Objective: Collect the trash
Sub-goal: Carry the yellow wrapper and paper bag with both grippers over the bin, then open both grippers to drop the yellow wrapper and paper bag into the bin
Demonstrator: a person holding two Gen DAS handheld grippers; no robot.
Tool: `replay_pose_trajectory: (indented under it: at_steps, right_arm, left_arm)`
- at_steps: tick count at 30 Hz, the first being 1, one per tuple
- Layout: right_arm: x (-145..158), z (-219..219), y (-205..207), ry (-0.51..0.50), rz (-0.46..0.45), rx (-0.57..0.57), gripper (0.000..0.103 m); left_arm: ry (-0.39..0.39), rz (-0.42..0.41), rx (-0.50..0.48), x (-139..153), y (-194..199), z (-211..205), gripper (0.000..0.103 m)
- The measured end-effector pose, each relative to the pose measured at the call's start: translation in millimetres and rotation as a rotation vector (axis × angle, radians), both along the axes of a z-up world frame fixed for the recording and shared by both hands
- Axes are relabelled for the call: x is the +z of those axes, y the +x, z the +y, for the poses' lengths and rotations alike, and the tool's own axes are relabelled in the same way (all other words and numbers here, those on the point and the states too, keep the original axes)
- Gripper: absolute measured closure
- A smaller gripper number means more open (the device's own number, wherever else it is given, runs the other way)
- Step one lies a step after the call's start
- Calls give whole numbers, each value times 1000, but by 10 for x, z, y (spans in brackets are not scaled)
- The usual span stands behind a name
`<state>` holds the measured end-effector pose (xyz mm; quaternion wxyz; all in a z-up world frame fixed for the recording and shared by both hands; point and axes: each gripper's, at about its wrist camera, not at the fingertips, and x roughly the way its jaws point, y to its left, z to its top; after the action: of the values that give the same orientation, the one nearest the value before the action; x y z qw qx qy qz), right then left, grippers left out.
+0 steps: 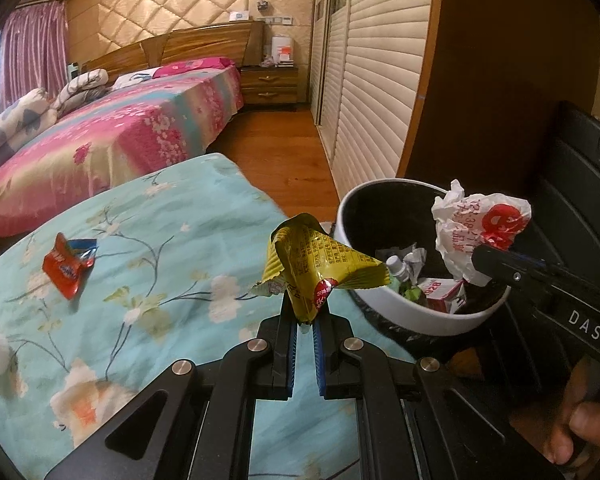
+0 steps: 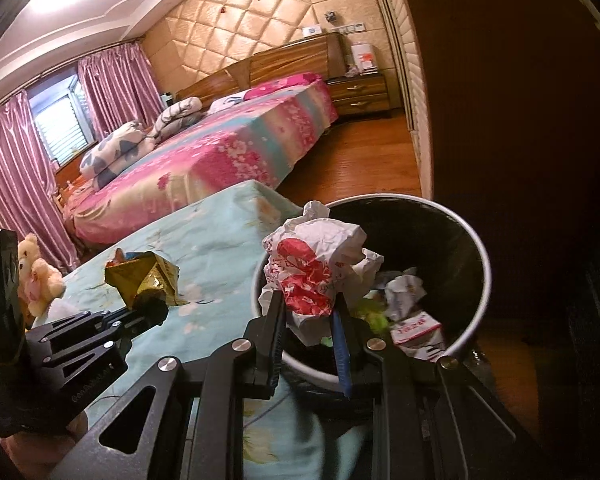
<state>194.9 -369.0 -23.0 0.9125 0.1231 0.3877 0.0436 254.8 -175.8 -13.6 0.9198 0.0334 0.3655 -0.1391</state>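
My left gripper (image 1: 306, 312) is shut on a yellow snack wrapper (image 1: 320, 266) and holds it above the turquoise floral cloth, just left of the white bin (image 1: 404, 312). My right gripper (image 2: 309, 300) is shut on a crumpled white-and-red paper bag (image 2: 316, 268), held over the bin's near rim (image 2: 485, 280). The same bag shows in the left wrist view (image 1: 476, 228), over the bin's right side. The bin, lined in black, holds crumpled paper, a small bottle and a red-and-white carton. A red-and-blue wrapper (image 1: 70, 266) lies on the cloth to the left.
The turquoise floral cloth (image 1: 160, 240) covers the surface beside the bin. A teddy bear (image 2: 36, 272) sits at its left edge. A pink bed (image 1: 120, 132), wooden floor (image 1: 284, 156), louvred wardrobe doors (image 1: 376, 92) and a dark wooden panel (image 2: 500, 120) lie beyond.
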Motion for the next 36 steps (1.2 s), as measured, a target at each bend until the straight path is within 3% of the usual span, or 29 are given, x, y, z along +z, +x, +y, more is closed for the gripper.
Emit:
replay_pose_trajectory:
  at_steps: [19,36]
  right_arm:
    - [-44,-409,46,7,42,-57,81]
    - [-134,-566,207,44,107,-65,80]
  left_arm:
    - [37,3,-68,10,265,-533,97]
    - [59,48,-81,-95,585,-773,96]
